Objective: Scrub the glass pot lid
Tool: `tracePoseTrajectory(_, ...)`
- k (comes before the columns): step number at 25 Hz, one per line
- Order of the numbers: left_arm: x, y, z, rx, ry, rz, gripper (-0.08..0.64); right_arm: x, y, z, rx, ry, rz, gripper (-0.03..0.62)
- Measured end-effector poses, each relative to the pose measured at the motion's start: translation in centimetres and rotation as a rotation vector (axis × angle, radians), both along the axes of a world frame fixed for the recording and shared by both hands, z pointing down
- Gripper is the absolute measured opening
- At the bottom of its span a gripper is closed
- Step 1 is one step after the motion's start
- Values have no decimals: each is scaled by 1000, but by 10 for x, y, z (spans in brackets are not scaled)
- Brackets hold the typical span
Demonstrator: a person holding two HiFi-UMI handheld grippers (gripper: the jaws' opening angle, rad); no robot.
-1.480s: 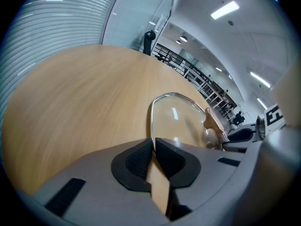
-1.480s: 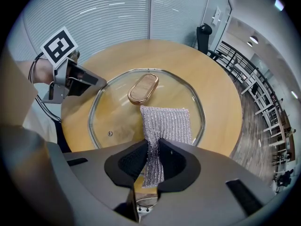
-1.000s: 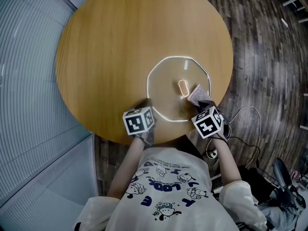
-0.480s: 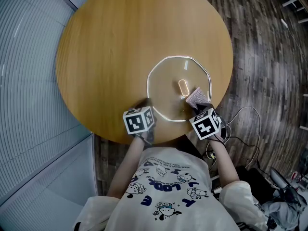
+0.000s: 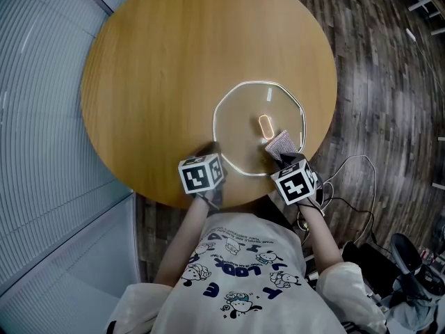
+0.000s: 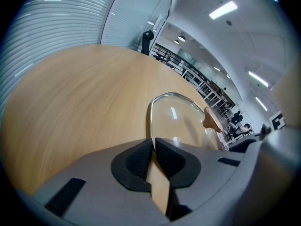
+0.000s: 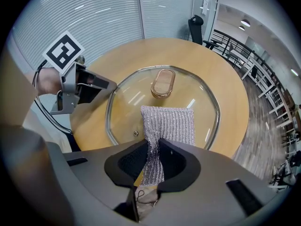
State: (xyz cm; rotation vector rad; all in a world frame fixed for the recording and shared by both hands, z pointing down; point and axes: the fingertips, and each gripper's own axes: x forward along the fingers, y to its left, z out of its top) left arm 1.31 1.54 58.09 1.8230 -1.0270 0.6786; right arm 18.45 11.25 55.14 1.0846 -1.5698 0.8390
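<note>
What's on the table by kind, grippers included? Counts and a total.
glass pot lid: 1
silver mesh scrubbing cloth: 1
grippers: 2, the left gripper and the right gripper
Total: 4

The glass pot lid (image 5: 240, 127) is clear and glossy, with a shiny metal rim and wooden knob (image 5: 265, 125). The scrubbing cloth (image 5: 280, 143) is silvery ribbed knit; the desk (image 5: 174, 68) is matt wood.
</note>
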Motion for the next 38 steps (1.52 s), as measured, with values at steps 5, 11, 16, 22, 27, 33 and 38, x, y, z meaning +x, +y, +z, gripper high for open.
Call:
tracePoseTrajectory(5, 0, 0, 1, 0, 4, 3, 31, -7, 2, 1, -5, -18, 9, 75)
tracePoseTrajectory(11, 1, 1, -1, -1, 7, 5, 31, -14, 4, -1, -10, -46, 10, 75)
tracePoseTrajectory(16, 0, 1, 1, -2, 8, 4, 31, -24, 6, 0, -19, -62, 3, 75)
tracePoseTrajectory(22, 0, 3, 0, 1, 15, 3, 31, -39, 6, 2, -10, -105, -7, 75)
tracePoseTrajectory(27, 0, 2, 1, 2, 17, 1, 31, -51, 6, 2, -16, -131, -16, 75)
tracePoseTrajectory(33, -1, 4, 2, 6, 21, 0, 31, -63, 6, 3, -17, -159, -26, 75)
tracePoseTrajectory(38, -1, 5, 2, 7, 22, -1, 31, -72, 5, 2, -21, -188, -25, 75)
